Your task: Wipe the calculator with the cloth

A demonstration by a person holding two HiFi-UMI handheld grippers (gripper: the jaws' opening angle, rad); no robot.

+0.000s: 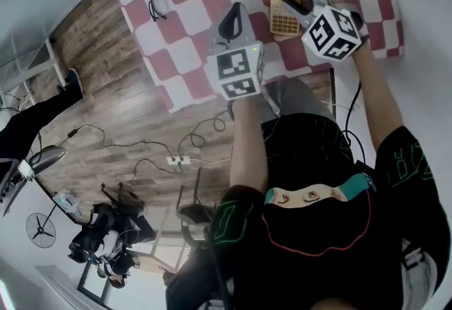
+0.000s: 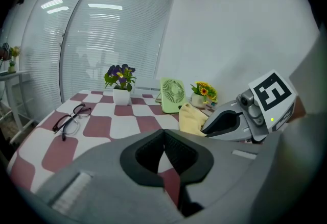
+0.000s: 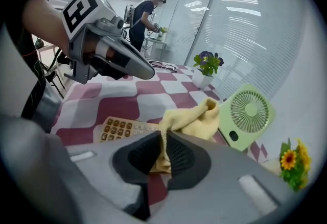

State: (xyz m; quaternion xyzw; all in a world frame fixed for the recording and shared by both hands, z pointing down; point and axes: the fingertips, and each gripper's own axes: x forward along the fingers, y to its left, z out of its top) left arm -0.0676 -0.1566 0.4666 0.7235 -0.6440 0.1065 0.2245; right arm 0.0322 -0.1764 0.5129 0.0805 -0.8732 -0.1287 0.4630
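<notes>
The right gripper (image 3: 164, 142) is clamped on a fold of the yellow cloth (image 3: 194, 116), which bunches up past the jaws at the centre of the right gripper view. The calculator (image 3: 121, 129) lies flat on the checked tablecloth (image 3: 102, 103), lower left of centre, just beside the jaws, the cloth overlapping its right end. The left gripper (image 2: 164, 141) hovers with its jaws pressed together, empty. Wiping looks ready to begin: the next move calls for lowering the cloth onto the keys and sweeping across

Glasses (image 2: 71, 117), green fan (image 2: 173, 94), apparently potted flowers (image 2: 121, 84)
</notes>
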